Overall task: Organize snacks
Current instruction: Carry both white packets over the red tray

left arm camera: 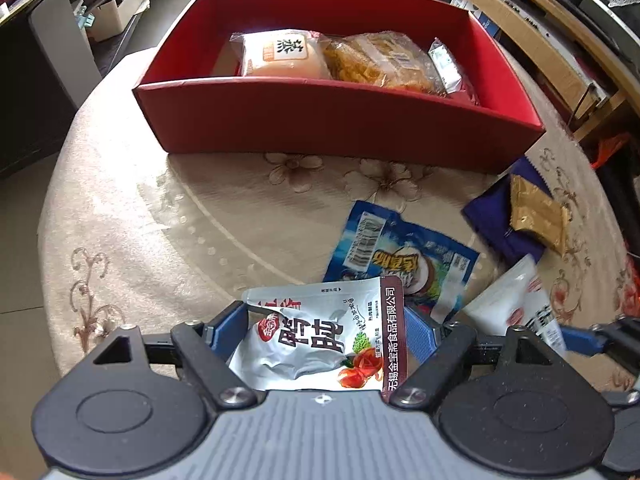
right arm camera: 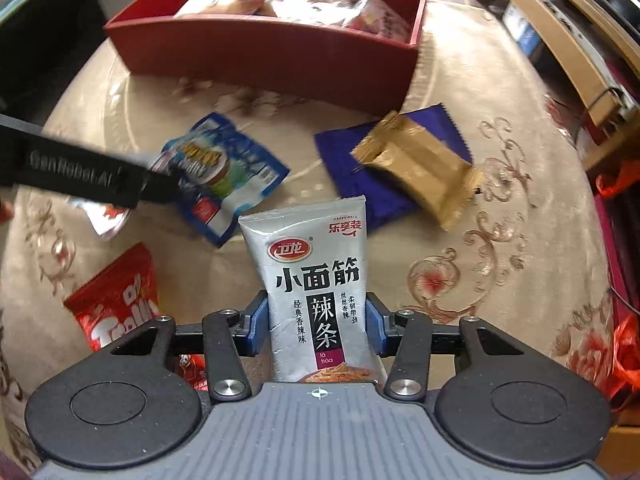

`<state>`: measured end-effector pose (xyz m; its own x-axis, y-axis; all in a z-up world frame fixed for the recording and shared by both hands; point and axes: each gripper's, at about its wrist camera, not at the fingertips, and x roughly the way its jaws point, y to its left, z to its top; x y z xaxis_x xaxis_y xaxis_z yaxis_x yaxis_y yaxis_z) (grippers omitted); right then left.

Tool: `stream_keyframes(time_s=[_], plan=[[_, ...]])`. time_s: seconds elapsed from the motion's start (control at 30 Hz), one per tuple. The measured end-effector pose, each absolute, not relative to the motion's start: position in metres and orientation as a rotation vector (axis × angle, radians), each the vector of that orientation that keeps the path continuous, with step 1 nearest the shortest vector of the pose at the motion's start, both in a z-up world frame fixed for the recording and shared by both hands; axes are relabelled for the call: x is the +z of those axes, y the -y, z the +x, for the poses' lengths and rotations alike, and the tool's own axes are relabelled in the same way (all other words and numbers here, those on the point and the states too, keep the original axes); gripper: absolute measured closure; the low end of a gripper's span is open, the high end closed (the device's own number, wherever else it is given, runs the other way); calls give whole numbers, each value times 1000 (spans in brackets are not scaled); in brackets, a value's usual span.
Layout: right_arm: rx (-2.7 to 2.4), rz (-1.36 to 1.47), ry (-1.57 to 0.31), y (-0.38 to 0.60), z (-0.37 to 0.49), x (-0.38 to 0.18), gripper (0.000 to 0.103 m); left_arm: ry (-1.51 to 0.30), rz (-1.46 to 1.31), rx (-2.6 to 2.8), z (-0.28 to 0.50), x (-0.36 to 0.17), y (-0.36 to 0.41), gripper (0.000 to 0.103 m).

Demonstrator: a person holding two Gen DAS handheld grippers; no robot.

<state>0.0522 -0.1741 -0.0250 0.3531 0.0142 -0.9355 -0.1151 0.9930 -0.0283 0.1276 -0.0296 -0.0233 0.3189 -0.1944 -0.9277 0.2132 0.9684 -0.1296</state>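
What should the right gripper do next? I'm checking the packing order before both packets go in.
Probably lift the silver spicy-strip packet and carry it toward the red cardboard box: the right gripper appears closed on its sides, and the box holds snacks but has room.

A round table [left arm camera: 132, 216] draped in a beige cloth with embroidered flowers fills the middle of the room. Left of the table stands a dark cabinet [left arm camera: 28, 92], with a grey panel [left arm camera: 64, 44] leaning beside it and an open cardboard box [left arm camera: 116, 8] on the floor just beyond. Right of the table runs a long wooden shelf unit [left arm camera: 532, 36] cluttered with small items too blurred to tell apart. The floor behind the table is pale and glossy.
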Motion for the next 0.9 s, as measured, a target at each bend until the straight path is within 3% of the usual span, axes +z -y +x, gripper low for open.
stream_keyframes(time_s=[0.37, 0.67, 0.9], plan=[[93, -34, -1126, 166, 47, 3, 47, -1187, 29, -215, 94, -9, 16, 25], [57, -114, -1191, 155, 61, -27, 47, -1207, 43, -185, 102, -22, 17, 25], [59, -123, -1205, 155, 65, -35, 39, -1196, 126, -187, 100, -39, 30, 24]])
